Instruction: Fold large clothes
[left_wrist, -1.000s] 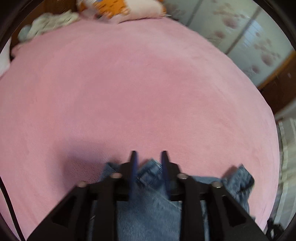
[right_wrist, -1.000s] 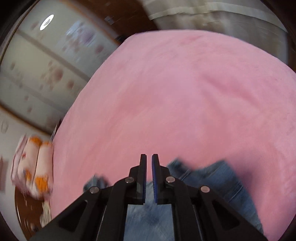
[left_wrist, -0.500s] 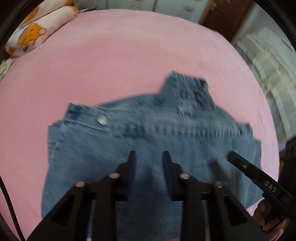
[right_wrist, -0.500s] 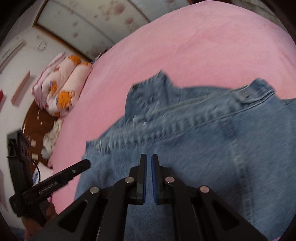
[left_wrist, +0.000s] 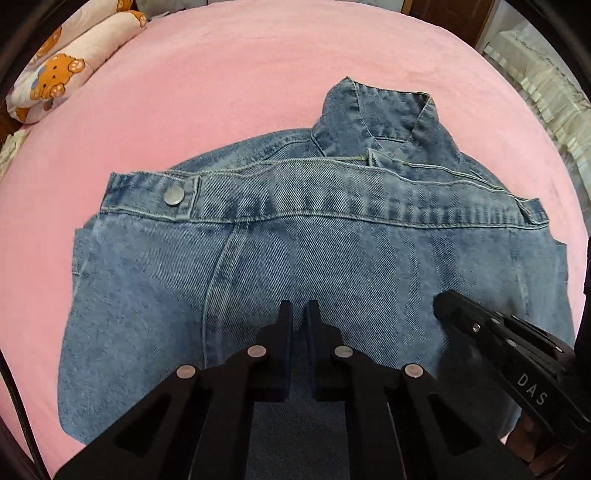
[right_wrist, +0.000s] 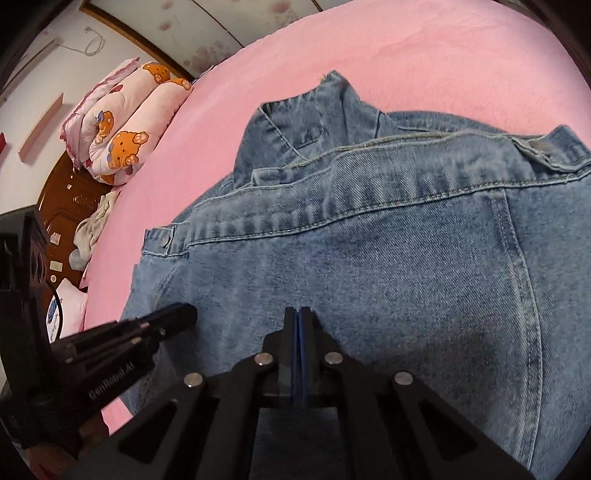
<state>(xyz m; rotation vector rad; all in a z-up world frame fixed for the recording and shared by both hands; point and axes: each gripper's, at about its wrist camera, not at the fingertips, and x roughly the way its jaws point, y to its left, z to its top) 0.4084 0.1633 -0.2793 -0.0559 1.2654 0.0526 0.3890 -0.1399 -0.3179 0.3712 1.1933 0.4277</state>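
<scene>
Denim, faded blue: the jacket (left_wrist: 295, 266) lies folded on the pink bed (left_wrist: 221, 74), hem band doubled up just below the collar (left_wrist: 380, 118), apparently to shorten it. The left gripper (left_wrist: 297, 321), jaws nearly together, and the right gripper (right_wrist: 299, 325), jaws together, hover empty over the jacket's near half, likely to smooth it.

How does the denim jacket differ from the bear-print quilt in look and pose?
The denim jacket is plain blue and lies spread flat in the middle of the pink bed; the bear-print quilt is pale pink with orange bears and sits rolled up at the bed's edge. Both are fabric.
</scene>
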